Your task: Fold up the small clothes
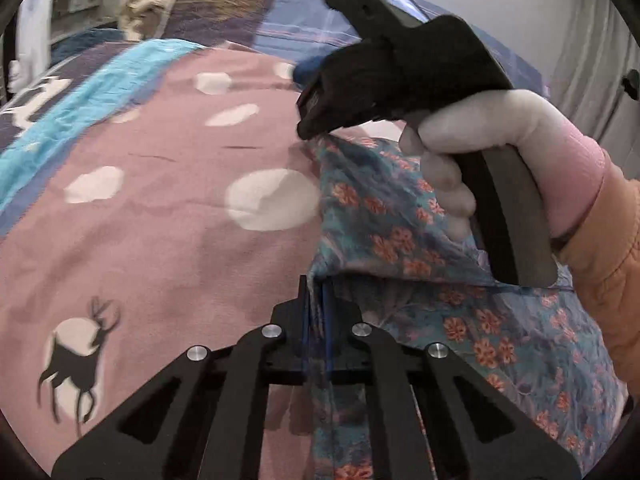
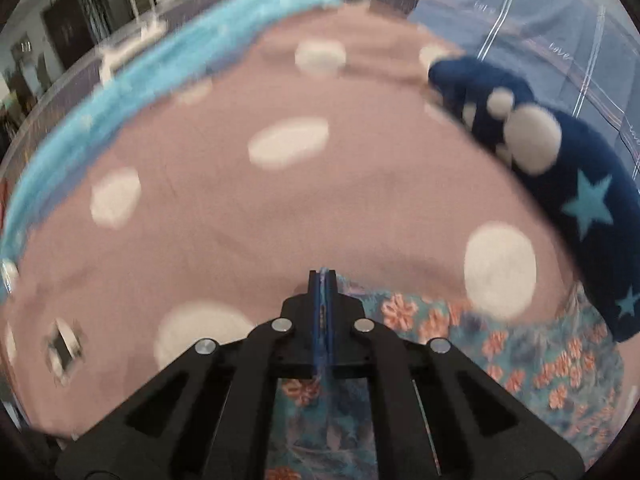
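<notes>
— Both grippers, left gripper (image 1: 318,300) and right gripper (image 2: 322,292), pinch the floral garment (image 1: 400,240), lifted over the pink blanket (image 1: 160,200).
— Progress?
— Early, I'd judge: no finished fold visible yet.

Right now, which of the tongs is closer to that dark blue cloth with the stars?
Right. The right tongs hold the floral garment with the star cloth just ahead to their right. The left tongs grip the same garment farther back, behind the right ones.
</notes>
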The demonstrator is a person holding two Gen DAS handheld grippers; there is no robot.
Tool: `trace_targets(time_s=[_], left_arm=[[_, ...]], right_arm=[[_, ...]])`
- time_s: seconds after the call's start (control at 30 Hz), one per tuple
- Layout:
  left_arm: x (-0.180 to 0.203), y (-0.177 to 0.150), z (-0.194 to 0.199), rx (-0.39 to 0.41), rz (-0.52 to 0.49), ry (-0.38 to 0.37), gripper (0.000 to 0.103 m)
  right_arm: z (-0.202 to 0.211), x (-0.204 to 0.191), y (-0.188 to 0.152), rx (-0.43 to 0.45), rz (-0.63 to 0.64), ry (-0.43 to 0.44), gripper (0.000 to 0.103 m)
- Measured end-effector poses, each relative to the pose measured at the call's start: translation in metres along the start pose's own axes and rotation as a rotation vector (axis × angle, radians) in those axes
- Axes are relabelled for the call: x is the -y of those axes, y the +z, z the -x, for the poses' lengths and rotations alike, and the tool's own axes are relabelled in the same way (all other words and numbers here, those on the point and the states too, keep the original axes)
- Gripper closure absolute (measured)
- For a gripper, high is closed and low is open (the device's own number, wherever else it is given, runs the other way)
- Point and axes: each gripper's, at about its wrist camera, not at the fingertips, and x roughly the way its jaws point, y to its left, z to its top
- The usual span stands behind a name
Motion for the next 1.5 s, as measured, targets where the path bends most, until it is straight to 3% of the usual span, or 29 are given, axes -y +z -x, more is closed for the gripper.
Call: trace_targets(time_s=[0.13, 0.17, 0.2, 0.27, 0.33, 0.47, 0.6, 0.67, 0.73, 0.77, 0.8, 0.87, 1.0, 1.07, 1.13, 1.17, 1.23, 1.27, 1.3, 1.33, 1.4, 1.5], left_arm=[[-0.01, -0.001, -0.005, -0.037, 0.052, -0.025, 0.097], [-0.01, -0.001, -0.004, -0.031, 0.051, -0.026, 0.096], [-0.01, -0.002, -0.002, -0.025, 0.045, -0.024, 0.096], [-0.01, -0.004, 0.004, -0.008, 0.04, -0.028, 0.095], [-0.013, -0.004, 0.013, 0.017, 0.04, -0.027, 0.096], [-0.007, 0.003, 0.04, 0.094, -0.016, -0.071, 0.096], [0.017, 0.021, 0.044, 0.126, -0.079, -0.168, 0.096], [0.038, 0.03, 0.026, 0.077, -0.116, -0.211, 0.096], [0.055, 0.027, -0.001, -0.002, -0.154, -0.173, 0.093], [0.063, 0.022, -0.023, -0.076, -0.183, -0.11, 0.083], [0.066, 0.017, -0.04, -0.135, -0.205, -0.08, 0.079], [0.073, 0.012, -0.047, -0.095, -0.244, -0.057, 0.078], [0.085, 0.008, -0.048, -0.086, -0.289, 0.003, 0.077], [0.09, 0.007, -0.048, -0.08, -0.31, 0.028, 0.076], [0.086, 0.008, -0.047, -0.074, -0.3, 0.021, 0.075], [0.084, 0.008, -0.045, -0.07, -0.289, 0.015, 0.071], [0.081, 0.011, -0.038, -0.045, -0.27, 0.02, 0.053], [0.083, 0.013, -0.035, -0.027, -0.265, 0.019, 0.04], [0.085, 0.014, -0.03, -0.002, -0.264, 0.012, 0.039], [0.09, 0.016, -0.023, 0.03, -0.268, 0.001, 0.038], [0.1, 0.022, -0.018, 0.062, -0.275, -0.007, 0.019], [0.118, 0.028, -0.028, 0.045, -0.29, -0.025, 0.018]], right_arm=[[-0.025, -0.002, -0.002, -0.02, 0.049, 0.022, 0.101], [-0.019, 0.001, -0.006, 0.01, 0.045, 0.026, 0.1], [-0.01, 0.004, -0.009, 0.02, 0.025, 0.014, 0.085], [0.025, 0.017, -0.017, 0.08, -0.031, 0.015, 0.067], [0.073, 0.032, -0.035, 0.162, -0.04, 0.032, 0.067], [0.158, 0.077, -0.103, 0.268, -0.067, -0.028, 0.061], [0.191, 0.128, -0.177, 0.238, -0.252, -0.028, 0.061], [0.191, 0.145, -0.207, 0.208, -0.322, -0.047, 0.068], [0.171, 0.155, -0.232, 0.131, -0.402, -0.071, 0.069], [0.154, 0.163, -0.248, 0.058, -0.453, -0.089, 0.07], [0.148, 0.168, -0.257, 0.085, -0.464, -0.071, 0.071], [0.147, 0.169, -0.262, 0.14, -0.465, -0.043, 0.071], [0.145, 0.166, -0.256, 0.131, -0.445, -0.038, 0.065], [0.157, 0.163, -0.256, 0.136, -0.425, -0.048, 0.07], [0.185, 0.173, -0.266, 0.202, -0.462, -0.031, 0.074], [0.211, 0.184, -0.275, 0.281, -0.499, -0.033, 0.074], [0.26, 0.213, -0.296, 0.412, -0.575, -0.085, 0.074], [0.29, 0.234, -0.314, 0.487, -0.629, -0.139, 0.067], [0.319, 0.255, -0.333, 0.547, -0.685, -0.208, 0.055], [0.337, 0.27, -0.349, 0.576, -0.725, -0.261, 0.052], [0.379, 0.312, -0.395, 0.616, -0.874, -0.407, 0.052], [0.419, 0.36, -0.47, 0.693, -1.133, -0.479, 0.053]])
